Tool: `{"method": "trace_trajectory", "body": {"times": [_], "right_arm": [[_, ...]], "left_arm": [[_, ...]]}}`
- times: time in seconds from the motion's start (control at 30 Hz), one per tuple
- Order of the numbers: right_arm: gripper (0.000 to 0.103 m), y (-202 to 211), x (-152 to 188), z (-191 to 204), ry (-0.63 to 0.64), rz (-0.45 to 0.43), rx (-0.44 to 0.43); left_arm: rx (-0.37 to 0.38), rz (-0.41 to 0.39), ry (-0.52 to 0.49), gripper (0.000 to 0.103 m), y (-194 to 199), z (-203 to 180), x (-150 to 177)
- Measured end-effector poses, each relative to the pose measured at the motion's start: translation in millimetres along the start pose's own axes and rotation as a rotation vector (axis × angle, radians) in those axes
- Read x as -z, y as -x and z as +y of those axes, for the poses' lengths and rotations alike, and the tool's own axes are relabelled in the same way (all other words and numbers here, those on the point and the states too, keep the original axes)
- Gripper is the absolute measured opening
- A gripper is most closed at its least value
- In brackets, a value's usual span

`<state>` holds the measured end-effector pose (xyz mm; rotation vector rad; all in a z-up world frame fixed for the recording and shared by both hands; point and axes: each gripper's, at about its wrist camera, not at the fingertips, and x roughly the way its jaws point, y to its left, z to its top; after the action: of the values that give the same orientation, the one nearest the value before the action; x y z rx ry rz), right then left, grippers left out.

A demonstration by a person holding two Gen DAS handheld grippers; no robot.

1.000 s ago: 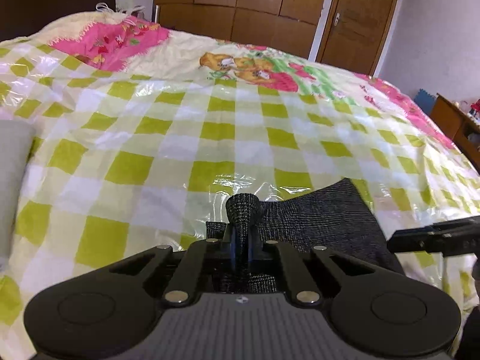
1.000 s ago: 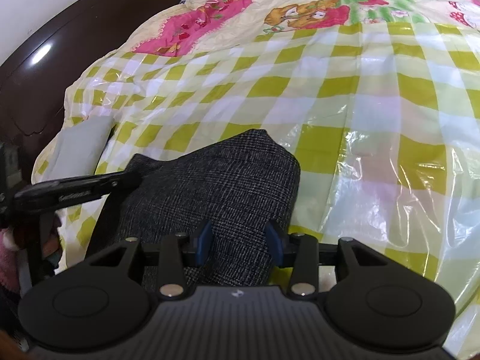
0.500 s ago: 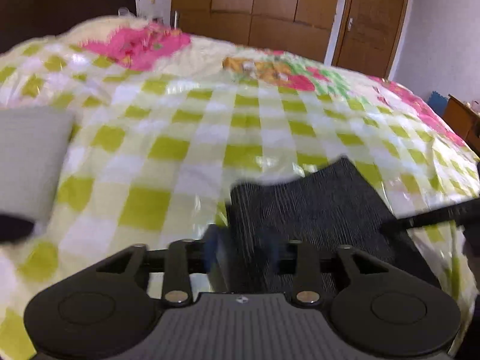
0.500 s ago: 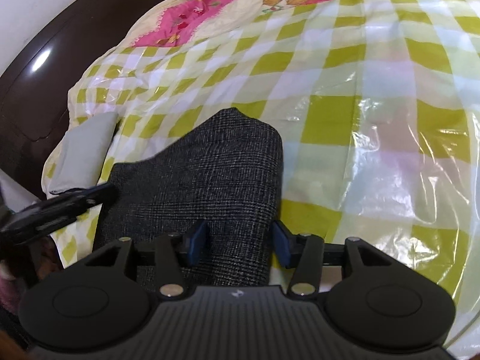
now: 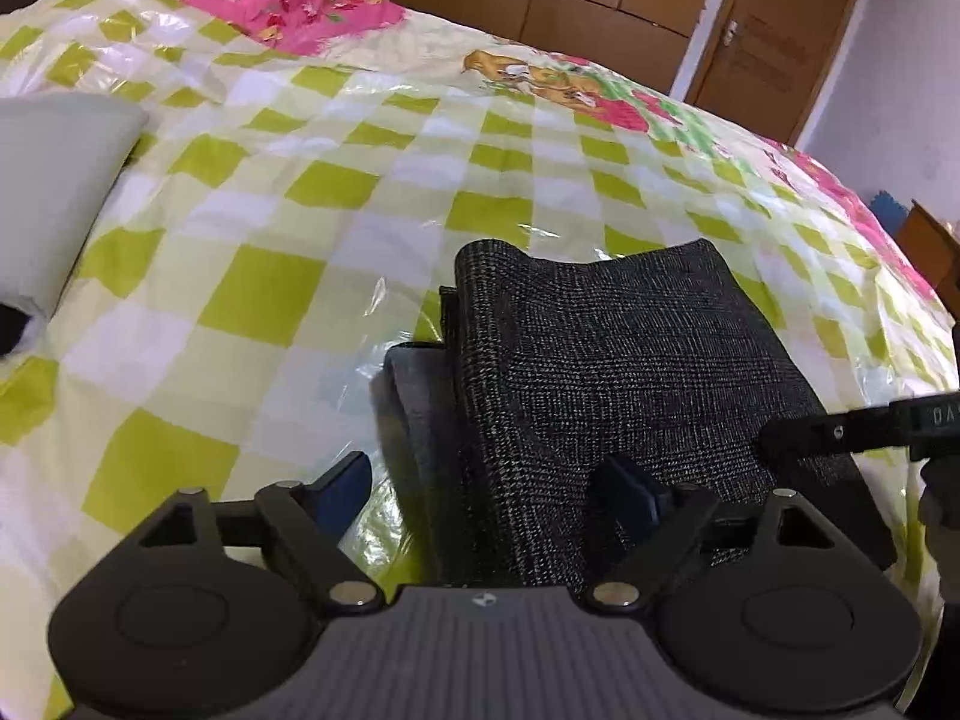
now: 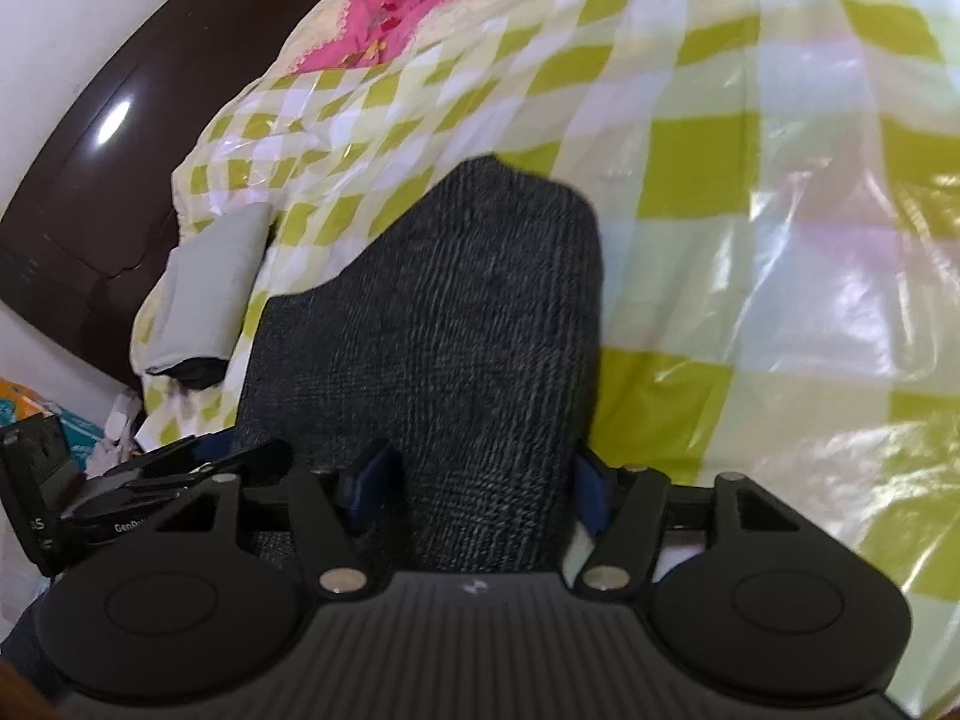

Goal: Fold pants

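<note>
Both grippers have just been opening: a second ago the left gripper (image 5: 489, 489) pinched a bunched tip of the pants (image 5: 606, 372), and now its blue pads stand wide apart with the cloth's left edge lying loose between them, one pad on bare bedspread, the other over the fabric. The right gripper (image 6: 477, 489) has also let its jaws out; the folded cloth runs up between its pads, but they look clear of it on both sides, so I judge neither tool is gripping.

The pants are a dark, fine-checked woven fabric, lying as a compact folded stack near the bed's near edge, on a yellow-green checked bedspread (image 5: 252, 276) under a shiny clear plastic cover. In the left view a layered fold edge shows on the stack's left side, with a greyer under-layer sticking out beside it. A grey pillow (image 5: 48, 180) sits well apart toward the bed's left edge.

The cloth looks soft and limp yet fairly thick, light enough for one gripper to lift, and it should hold a crease without springing. The plastic cover is likely slick, so the stack may slide if pushed rather than lifted. For any further fold or tidy-up, the best hold seems to be the two near corners of the top layer, pinching all layers together; the protruding grey layer probably wants tucking in first.
</note>
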<state>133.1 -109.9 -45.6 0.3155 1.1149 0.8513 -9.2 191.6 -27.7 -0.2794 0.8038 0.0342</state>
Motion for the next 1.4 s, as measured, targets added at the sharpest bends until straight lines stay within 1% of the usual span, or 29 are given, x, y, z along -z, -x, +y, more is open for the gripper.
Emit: {"method": "trace_trajectory", "body": {"times": [0.03,0.07,0.1,0.17,0.2,0.27,0.33,0.37,0.4,0.43,0.53,0.6,0.7,0.8,0.93,1.03,1.07,1.13,1.2,1.23,1.3,1.37,1.4], "right_arm": [[0.071,-2.3,1.1,1.9,0.007,0.0,-0.003],[0.071,-3.8,1.7,4.4,0.022,0.004,-0.005],[0.071,-3.8,1.8,7.1,0.04,0.004,0.0],[0.071,-1.7,2.6,6.3,0.043,0.001,-0.011],[0.069,-1.8,2.9,4.6,0.037,0.0,-0.018],[0.062,-2.6,2.8,3.7,0.032,-0.001,-0.006],[0.051,-3.3,3.2,4.1,0.021,-0.006,0.008],[0.048,-2.9,4.0,3.8,0.017,-0.01,0.014],[0.043,-1.1,4.9,3.2,0.015,-0.014,0.016],[0.037,2.2,5.8,2.4,0.005,-0.021,0.008],[0.031,19.3,8.4,2.0,-0.009,-0.048,0.001],[0.029,32.9,10.3,-0.3,-0.008,-0.061,0.021],[0.029,56.1,11.8,-9.5,-0.017,-0.088,0.067],[0.029,85.5,9.1,-30.1,-0.039,-0.126,0.138],[0.028,121.2,4.0,-65.1,-0.086,-0.176,0.236],[0.029,144.2,2.1,-92.6,-0.114,-0.209,0.303],[0.029,151.2,0.7,-103.0,-0.124,-0.22,0.332],[0.031,162.7,-2.2,-122.2,-0.136,-0.233,0.378],[0.035,170.9,-4.4,-136.5,-0.151,-0.246,0.416],[0.04,171.6,-5.4,-139.8,-0.141,-0.237,0.425],[0.04,173.7,-5.3,-140.8,-0.121,-0.22,0.437],[0.042,181.4,-1.2,-132.1,-0.09,-0.247,0.472],[0.042,186.8,2.2,-124.8,-0.054,-0.271,0.512]], "left_arm": [[-0.006,-0.004,-0.003,0.095,0.1,-1.5,0.8],[-0.007,-0.002,-0.008,0.096,-1.8,-3.5,1.7],[0.006,0.008,-0.01,0.096,-5.4,-4.8,1.4],[0.064,0.053,0.006,0.095,-15.5,-8.4,-0.5],[0.048,0.054,0.006,0.095,-18.0,-11.4,-0.6],[0.03,0.05,-0.01,0.093,-18.9,-17.6,0.3],[0.021,0.038,-0.024,0.087,-12.4,-24.0,0.0],[0.018,0.033,-0.043,0.085,-8.7,-29.2,-1.0],[0.034,0.033,-0.056,0.076,-6.1,-33.6,-1.7],[0.049,0.031,-0.059,0.074,-4.9,-38.9,-3.5],[0.088,0.027,-0.099,0.073,-12.8,-60.5,-8.8],[0.131,0.027,-0.108,0.073,-23.1,-78.2,-13.4],[0.201,0.012,-0.164,0.069,-37.4,-113.5,-25.3],[0.274,0.005,-0.207,0.068,-59.9,-153.6,-40.4],[0.326,0.024,-0.281,0.066,-92.4,-205.5,-51.0],[0.338,0.039,-0.373,0.066,-109.2,-241.4,-46.1],[0.345,0.043,-0.388,0.066,-112.3,-248.8,-43.7],[0.336,0.044,-0.406,0.067,-114.1,-256.7,-42.3],[0.332,0.045,-0.408,0.066,-105.8,-253.0,-43.5],[0.325,0.041,-0.405,0.066,-102.3,-251.4,-45.5],[0.301,0.009,-0.41,0.066,-90.7,-247.0,-50.5],[0.287,-0.028,-0.416,0.067,-80.5,-245.0,-55.9],[0.279,-0.056,-0.411,0.067,-75.5,-245.4,-60.1]]}}
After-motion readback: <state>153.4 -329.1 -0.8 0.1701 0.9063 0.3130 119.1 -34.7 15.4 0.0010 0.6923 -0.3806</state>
